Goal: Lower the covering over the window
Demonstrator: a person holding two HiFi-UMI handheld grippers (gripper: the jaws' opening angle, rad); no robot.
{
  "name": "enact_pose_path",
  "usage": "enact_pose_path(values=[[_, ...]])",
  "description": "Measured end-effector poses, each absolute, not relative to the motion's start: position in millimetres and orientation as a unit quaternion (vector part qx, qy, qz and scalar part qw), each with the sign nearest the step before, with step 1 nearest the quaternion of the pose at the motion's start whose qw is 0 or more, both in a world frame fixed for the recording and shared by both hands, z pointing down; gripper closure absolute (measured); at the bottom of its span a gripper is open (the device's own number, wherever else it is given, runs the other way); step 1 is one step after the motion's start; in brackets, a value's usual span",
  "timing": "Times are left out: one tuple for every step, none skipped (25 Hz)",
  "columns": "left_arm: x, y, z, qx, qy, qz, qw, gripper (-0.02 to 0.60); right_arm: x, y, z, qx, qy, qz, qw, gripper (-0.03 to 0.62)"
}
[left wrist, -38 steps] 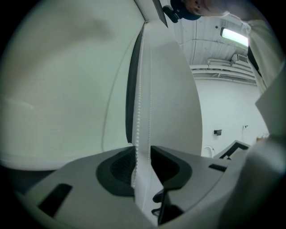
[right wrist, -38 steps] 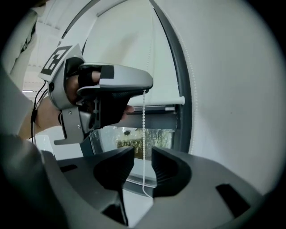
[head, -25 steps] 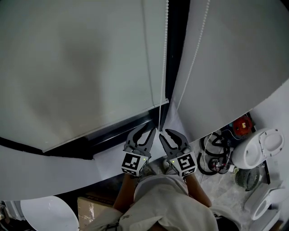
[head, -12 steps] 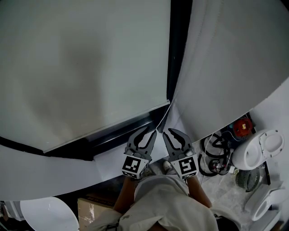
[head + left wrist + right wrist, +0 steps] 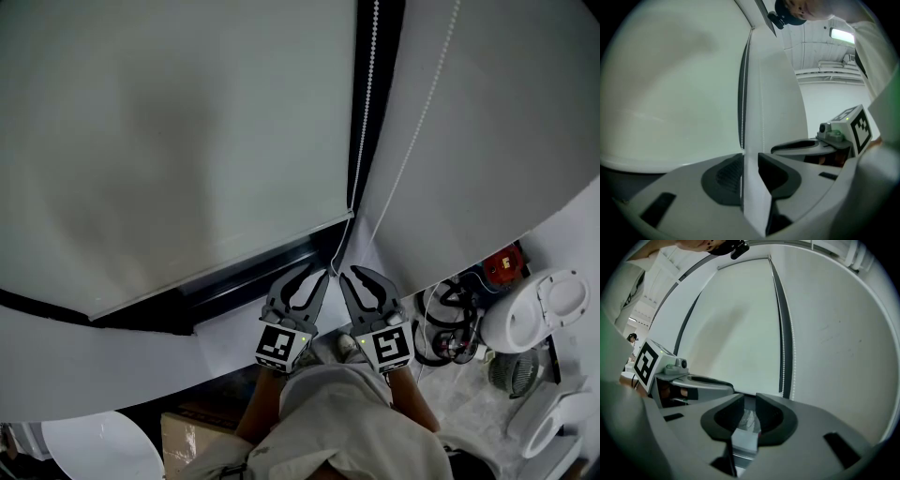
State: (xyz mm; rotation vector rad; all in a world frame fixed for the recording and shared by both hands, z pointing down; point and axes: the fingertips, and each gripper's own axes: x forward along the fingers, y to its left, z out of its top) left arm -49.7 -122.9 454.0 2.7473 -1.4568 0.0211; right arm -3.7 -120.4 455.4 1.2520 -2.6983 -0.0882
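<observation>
A white roller blind [image 5: 187, 141] hangs over the window, its bottom rail [image 5: 234, 262] a little above the sill. Its bead chain [image 5: 366, 112] drops along the black frame to my left gripper [image 5: 314, 270]. In the left gripper view the bead chain [image 5: 742, 93] runs into the left gripper [image 5: 751, 157], which is shut on it against the left pad. My right gripper [image 5: 356, 272] sits right beside it; its jaws have just been closing. In the right gripper view the bead chain [image 5: 783, 357] passes behind the right jaw, and no chain shows inside the right gripper [image 5: 750, 399].
A second white blind [image 5: 469, 141] with its own chain [image 5: 422, 122] hangs to the right of the black frame [image 5: 380, 56]. Black coiled cables [image 5: 445, 319], a red object [image 5: 503, 261] and white appliances [image 5: 544, 309] lie on the floor at right. A cardboard box [image 5: 187, 427] sits below.
The right gripper's jaws have narrowed and it has risen slightly beside the chain. The left gripper has stayed where it was. The blind's bottom rail sits at about the same height.
</observation>
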Motion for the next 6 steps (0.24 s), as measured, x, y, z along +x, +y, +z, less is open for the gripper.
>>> enact_pose_path(values=[[-49.2,-123.5,453.6,0.884,-0.468,0.007,0.016,0.483,-4.2,-121.2,453.5,0.418,-0.904,-0.034,0.079,0.522],[-48.9,-124.2,453.4,0.884,-0.467,0.007,0.015,0.483,-5.0,-122.2,451.0,0.417,-0.905,-0.040,0.075,0.522],[-48.7,-124.9,453.2,0.884,-0.467,0.007,0.015,0.483,-5.7,-123.2,449.0,0.416,-0.905,-0.045,0.071,0.522],[-48.6,-125.7,453.0,0.885,-0.466,0.006,0.015,0.483,-6.2,-124.0,448.1,0.416,-0.906,-0.046,0.070,0.522],[-48.4,-126.4,452.8,0.885,-0.466,0.006,0.015,0.483,-6.4,-124.7,447.8,0.416,-0.905,-0.046,0.069,0.522],[-48.2,-127.1,452.6,0.885,-0.465,0.005,0.014,0.483,-6.6,-125.4,447.6,0.417,-0.905,-0.045,0.069,0.522]])
